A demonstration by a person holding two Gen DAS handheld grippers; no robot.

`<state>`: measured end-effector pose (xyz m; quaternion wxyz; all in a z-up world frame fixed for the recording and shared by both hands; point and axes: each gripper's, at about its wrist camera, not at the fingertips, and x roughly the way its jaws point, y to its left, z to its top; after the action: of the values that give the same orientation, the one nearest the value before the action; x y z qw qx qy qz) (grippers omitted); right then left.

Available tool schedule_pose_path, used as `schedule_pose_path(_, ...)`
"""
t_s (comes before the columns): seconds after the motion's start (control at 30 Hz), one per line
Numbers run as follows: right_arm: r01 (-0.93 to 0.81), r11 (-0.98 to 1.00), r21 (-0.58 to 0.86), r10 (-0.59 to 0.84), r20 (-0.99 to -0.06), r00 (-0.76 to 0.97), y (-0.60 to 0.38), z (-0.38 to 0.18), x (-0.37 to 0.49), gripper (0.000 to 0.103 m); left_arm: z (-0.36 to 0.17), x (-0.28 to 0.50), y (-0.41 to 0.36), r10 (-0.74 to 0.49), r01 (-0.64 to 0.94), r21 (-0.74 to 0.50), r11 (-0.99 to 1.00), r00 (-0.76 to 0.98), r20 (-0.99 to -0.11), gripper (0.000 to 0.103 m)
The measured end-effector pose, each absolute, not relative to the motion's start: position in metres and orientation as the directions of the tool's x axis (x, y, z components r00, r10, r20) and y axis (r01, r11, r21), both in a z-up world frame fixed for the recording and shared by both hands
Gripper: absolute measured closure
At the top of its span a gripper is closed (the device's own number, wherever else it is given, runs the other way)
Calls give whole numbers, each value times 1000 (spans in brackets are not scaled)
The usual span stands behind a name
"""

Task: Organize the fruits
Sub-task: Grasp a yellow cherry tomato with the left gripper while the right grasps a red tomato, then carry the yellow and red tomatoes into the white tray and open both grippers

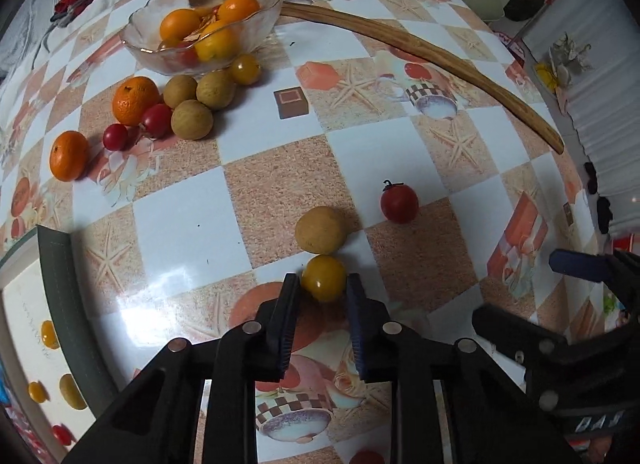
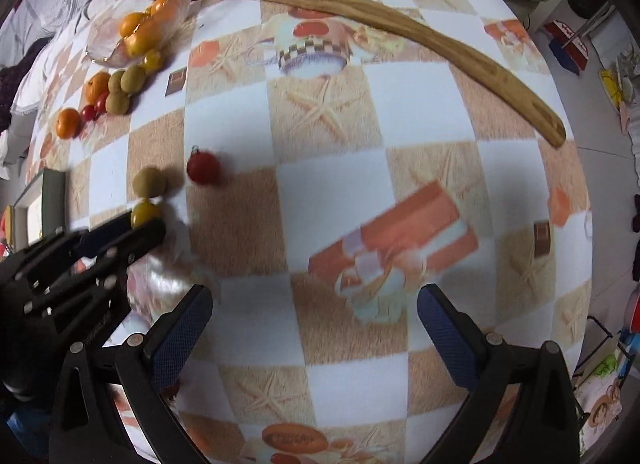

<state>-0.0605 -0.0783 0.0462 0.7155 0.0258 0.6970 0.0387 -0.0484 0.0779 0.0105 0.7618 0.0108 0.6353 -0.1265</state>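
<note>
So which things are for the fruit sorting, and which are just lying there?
For the job:
- yellow cherry tomato, pinched by the left gripper
- longan
- red cherry tomato
- glass bowl of oranges
- right gripper, open

Just lying about:
- wooden stick
- patterned tablecloth

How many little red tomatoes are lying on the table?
3 for sure: one red tomato alone near the left gripper, and two red tomatoes beside the oranges. More may hide inside the glass bowl.
</note>
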Motion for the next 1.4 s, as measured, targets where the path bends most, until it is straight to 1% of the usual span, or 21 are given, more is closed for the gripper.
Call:
schedule_pose_path(0.17,-27,993,117,118,-992,52,-78,50,-31,1,19,-54,95,-187,200,-152,968,169,-968,78)
schedule_pose_path(0.4,-122,985,126,135,-988,72,-54,47,-7,3,21,-59,112,-194,190,-160,969,174,-965,78)
schedule_pose_path(0.47,-153,981,119,132,-988,77,-47,45,-1,15,21,-60,111,-194,193,-160,968,173,-966,78)
schedule_pose_path(0.5,-164,980,116,129,-989,71,-40,40,-2,29,18,-58,106,-194,194,-160,968,172,-966,78)
schedule_pose_path(0.57,-199,976,85,105,-990,95,-30,41,-5,34,16,-59,103,-195,191,-162,968,168,-966,78)
schedule_pose_path(0.6,-218,974,69,93,-990,103,-22,42,-13,40,15,-59,102,-195,190,-163,968,166,-967,78)
schedule_pose_path(0.63,-237,970,54,83,-990,113,-20,44,-12,57,13,-60,100,-195,190,-163,968,163,-967,78)
schedule_pose_path(0.7,-252,965,67,98,-989,112,-18,46,-9,81,11,-61,97,-191,192,-159,968,162,-968,78)
schedule_pose_path(0.77,-199,972,123,143,-986,87,-33,48,-8,81,11,-60,94,-185,196,-151,969,168,-968,78)
schedule_pose_path(1.0,-75,981,179,184,-981,62,-85,55,-25,81,10,-55,85,-168,207,-128,970,190,-967,78)
schedule_pose_path(1.13,-35,980,195,197,-979,61,-105,56,-42,81,9,-54,82,-167,206,-125,971,201,-965,78)
schedule_pose_path(1.27,-14,979,202,203,-977,68,-124,61,-69,81,9,-53,90,-200,182,-166,969,190,-961,78)
schedule_pose_path(1.4,-1,982,189,189,-980,64,-131,64,-82,81,14,-54,96,-205,174,-172,970,194,-959,78)
